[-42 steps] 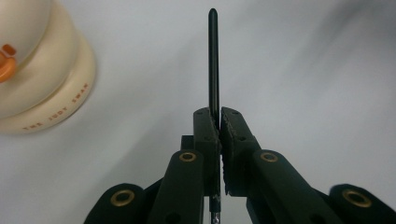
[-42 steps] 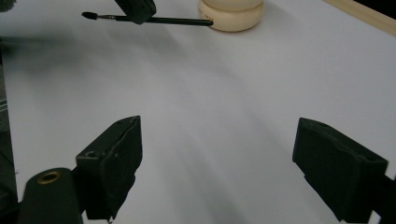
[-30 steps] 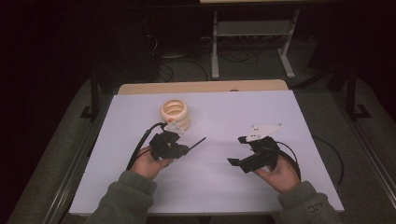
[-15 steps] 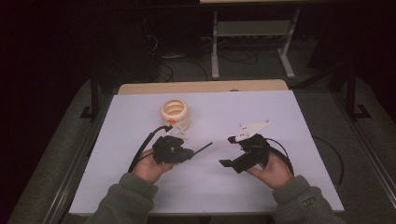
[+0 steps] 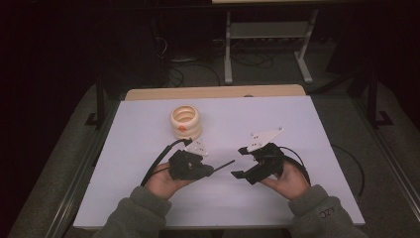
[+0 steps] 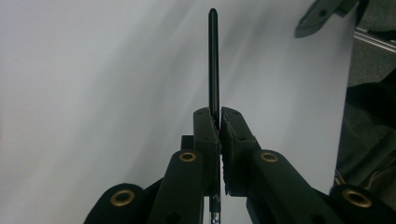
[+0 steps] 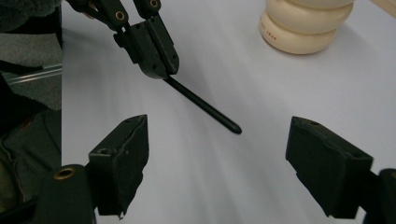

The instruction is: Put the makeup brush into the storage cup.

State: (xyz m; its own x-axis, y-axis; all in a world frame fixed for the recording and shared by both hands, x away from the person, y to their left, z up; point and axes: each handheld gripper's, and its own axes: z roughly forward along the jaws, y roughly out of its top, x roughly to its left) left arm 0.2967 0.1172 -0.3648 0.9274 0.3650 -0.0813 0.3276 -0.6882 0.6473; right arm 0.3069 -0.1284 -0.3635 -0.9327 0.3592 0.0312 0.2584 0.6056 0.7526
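Toward the right gripper [image 5: 239, 161] (jaws closing), the pen [image 5: 224, 165] has shifted.

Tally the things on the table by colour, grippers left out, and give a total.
Black: 1, the pen, clamped in the left gripper
Cream: 1, the ring stack
Total: 2

Smooth glossy black rod [image 6: 213, 60]; matt white table [image 5: 297, 119]; glossy cream plastic rings [image 5: 185, 121].
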